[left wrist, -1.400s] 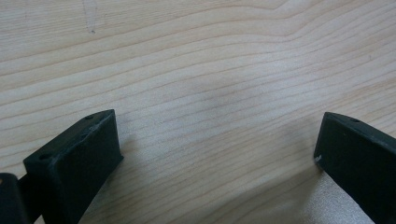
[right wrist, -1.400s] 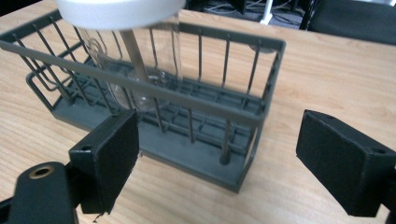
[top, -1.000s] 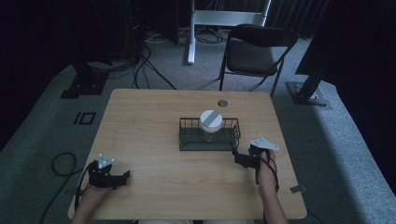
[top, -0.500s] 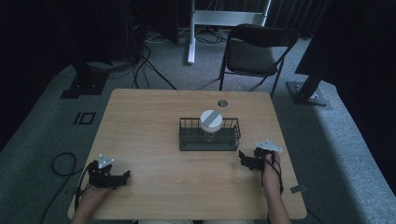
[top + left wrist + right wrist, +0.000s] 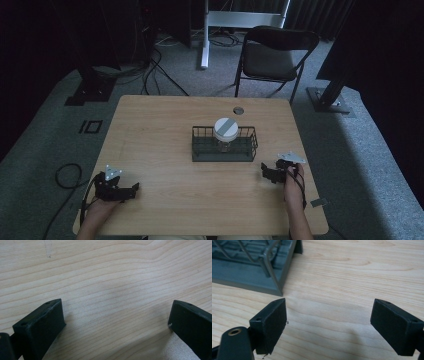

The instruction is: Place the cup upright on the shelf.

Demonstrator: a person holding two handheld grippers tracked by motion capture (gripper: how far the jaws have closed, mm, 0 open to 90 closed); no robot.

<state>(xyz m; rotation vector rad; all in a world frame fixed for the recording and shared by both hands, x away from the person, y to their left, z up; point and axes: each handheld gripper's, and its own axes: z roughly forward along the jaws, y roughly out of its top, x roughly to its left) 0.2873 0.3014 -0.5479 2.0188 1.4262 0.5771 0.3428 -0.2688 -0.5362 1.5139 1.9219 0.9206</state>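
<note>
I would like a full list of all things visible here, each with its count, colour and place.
Table: 1, light wood, centre of the high view.
Rack: 1, dark wire with a grey base, middle of the table.
Jar: 1, clear with a white and grey lid, upright in the rack.
Hole: 1, grey, in the tabletop behind the rack.
Chair: 1, black, folding, on the floor behind the table.
Cables: several, black, on the grey floor at the far left.
Left claw: 1, black, jaws open, low over the table's near left corner.
Right claw: 1, black, jaws open, near right, beside the rack's corner.
Hands: 2, at the near edge, one on each claw.
</note>
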